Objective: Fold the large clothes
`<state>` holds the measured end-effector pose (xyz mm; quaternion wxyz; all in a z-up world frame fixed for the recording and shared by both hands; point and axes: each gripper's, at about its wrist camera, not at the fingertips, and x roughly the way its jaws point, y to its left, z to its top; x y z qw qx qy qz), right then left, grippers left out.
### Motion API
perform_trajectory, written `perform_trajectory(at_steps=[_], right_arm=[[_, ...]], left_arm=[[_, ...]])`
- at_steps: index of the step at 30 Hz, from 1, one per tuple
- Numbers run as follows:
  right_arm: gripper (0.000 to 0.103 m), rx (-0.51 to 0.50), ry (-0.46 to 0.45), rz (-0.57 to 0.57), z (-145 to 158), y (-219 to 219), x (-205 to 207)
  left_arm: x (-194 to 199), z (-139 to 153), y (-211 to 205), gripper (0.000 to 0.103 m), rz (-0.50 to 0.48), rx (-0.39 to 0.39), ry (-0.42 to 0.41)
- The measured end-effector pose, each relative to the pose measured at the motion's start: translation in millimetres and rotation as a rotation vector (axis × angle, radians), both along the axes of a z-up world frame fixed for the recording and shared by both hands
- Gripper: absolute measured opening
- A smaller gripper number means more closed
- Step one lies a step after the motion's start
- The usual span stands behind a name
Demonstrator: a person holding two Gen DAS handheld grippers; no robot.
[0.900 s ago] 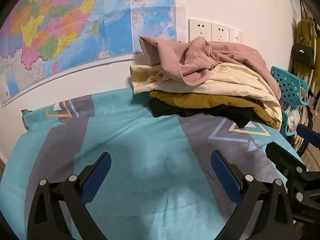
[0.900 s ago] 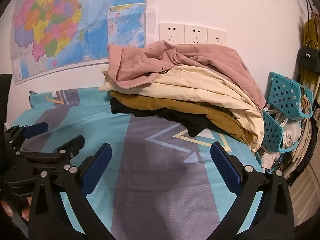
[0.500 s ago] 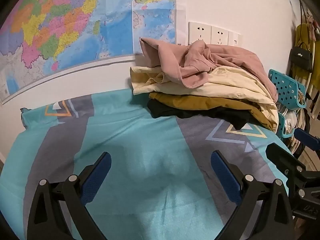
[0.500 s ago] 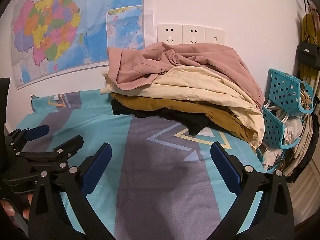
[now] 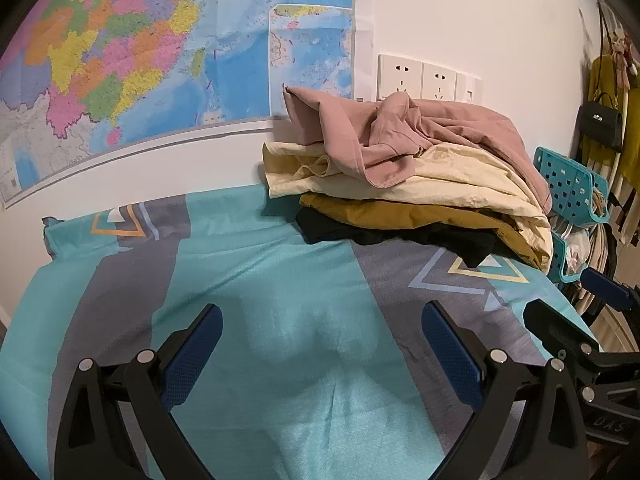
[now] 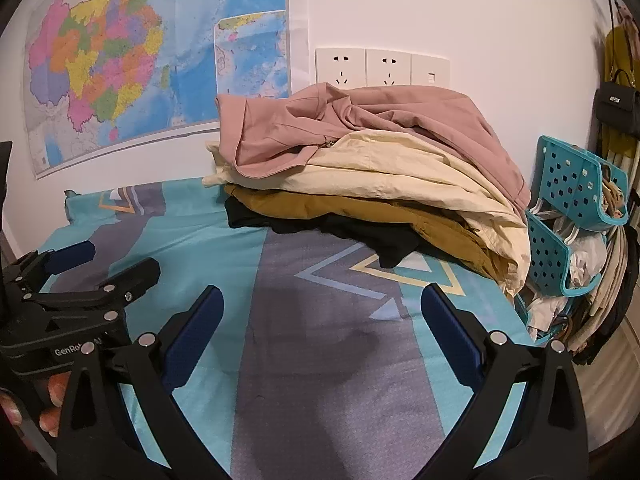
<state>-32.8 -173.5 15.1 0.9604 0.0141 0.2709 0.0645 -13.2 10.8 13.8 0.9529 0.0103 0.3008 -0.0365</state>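
Your left gripper [image 5: 320, 336] and right gripper [image 6: 320, 320] are both spread wide, holding nothing, at the frame bottom; the pile of clothes [image 6: 372, 176] lies center right.

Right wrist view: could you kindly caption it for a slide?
Open right gripper faces a pile of clothes on the patterned bedsheet.

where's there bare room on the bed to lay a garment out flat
The free patch is the bedspread between the open left gripper, the open right gripper and the clothes pile, running left along the wall under the map. The back right is crowded: the pile fills that corner, and the teal baskets border the right edge.
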Motion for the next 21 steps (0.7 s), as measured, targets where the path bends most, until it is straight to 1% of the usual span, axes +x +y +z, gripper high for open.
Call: perform_trajectory(at_steps=[21], right_arm=[[0.097,0.006,-0.002,0.004,0.1,-1.2,-1.2]], left_arm=[[-3.5,6.0,-0.8,0.096,-0.008,-0.018,-0.011]])
